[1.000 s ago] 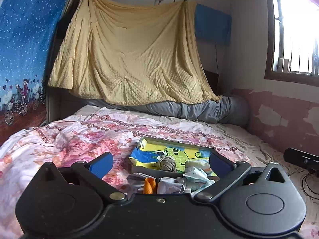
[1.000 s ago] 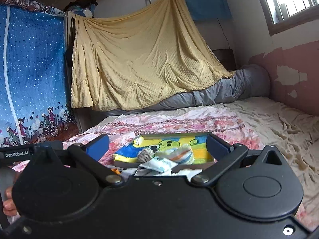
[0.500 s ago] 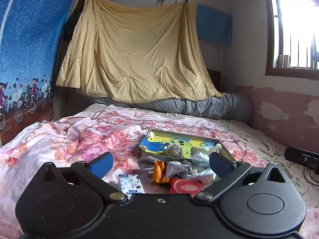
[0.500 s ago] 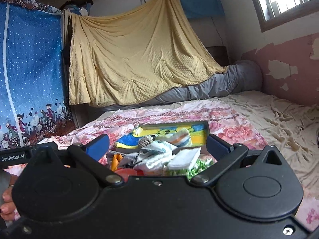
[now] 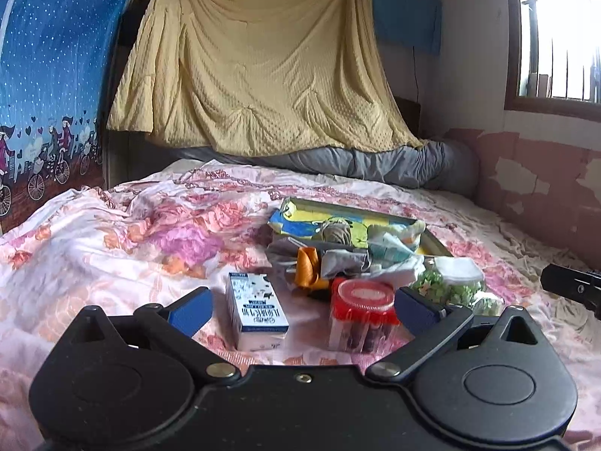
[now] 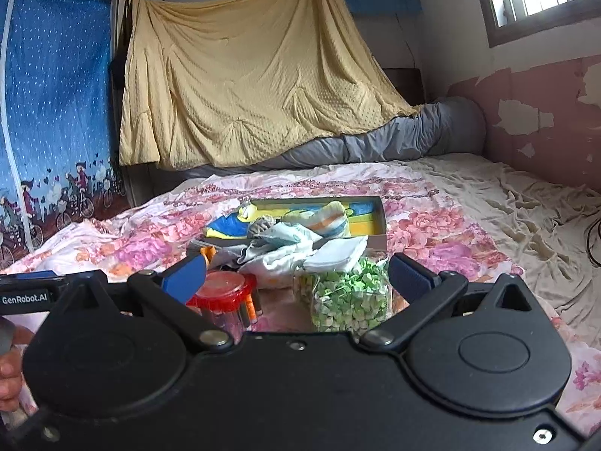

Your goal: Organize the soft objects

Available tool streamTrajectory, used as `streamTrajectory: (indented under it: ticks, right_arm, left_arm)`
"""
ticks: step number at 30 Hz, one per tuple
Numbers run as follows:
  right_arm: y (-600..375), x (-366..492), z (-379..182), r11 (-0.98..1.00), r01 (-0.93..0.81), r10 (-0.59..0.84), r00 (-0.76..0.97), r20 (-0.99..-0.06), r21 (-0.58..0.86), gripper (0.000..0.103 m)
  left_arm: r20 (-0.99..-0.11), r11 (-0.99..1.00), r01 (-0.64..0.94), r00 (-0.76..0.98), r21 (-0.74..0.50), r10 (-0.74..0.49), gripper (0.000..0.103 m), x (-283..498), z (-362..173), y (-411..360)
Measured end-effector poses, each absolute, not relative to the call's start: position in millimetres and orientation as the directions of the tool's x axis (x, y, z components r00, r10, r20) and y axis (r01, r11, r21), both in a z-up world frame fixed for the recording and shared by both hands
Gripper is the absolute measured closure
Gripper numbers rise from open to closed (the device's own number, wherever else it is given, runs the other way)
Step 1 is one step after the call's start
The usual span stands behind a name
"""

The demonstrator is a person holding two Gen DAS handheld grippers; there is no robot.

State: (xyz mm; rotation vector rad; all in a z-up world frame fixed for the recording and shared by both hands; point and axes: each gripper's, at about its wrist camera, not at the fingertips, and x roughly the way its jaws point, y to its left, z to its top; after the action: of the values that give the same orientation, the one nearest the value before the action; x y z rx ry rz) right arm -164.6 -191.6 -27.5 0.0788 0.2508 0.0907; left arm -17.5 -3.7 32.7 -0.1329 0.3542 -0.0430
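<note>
Barely begun: both tongs, left (image 5: 302,312) and right (image 6: 296,278), wide and empty; soft items (image 6: 285,246) heaped ahead, half-spilling from tray (image 6: 379,221).

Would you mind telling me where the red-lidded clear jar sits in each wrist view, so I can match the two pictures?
Left wrist view: the red-lidded jar stands low and right of centre, just inside the right finger, with the milk carton to its left.
Right wrist view: the jar is low and left of centre, beside the left finger, with the bag of green bits to its right.
Shared landmark: the cartoon-printed box behind the pile.
</note>
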Motion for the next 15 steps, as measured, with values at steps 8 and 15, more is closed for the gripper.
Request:
streamTrajectory:
  ticks: [8, 15]
  right_arm:
    - [-184, -169, -36, 0.993, -0.112, 0.121, 0.951, -0.285, 0.048, 0.0]
    - [-182, -167, -40, 0.991, -0.133, 0.135, 0.944, -0.3, 0.029, 0.0]
  left_arm:
    - [-0.364, 0.991, 0.019, 0.929, -0.129, -0.065, 0.001, -18, 28, -6]
    - [-0.367, 0.993, 0.019, 0.928, -0.114, -0.06, 0.001, -20, 24, -7]
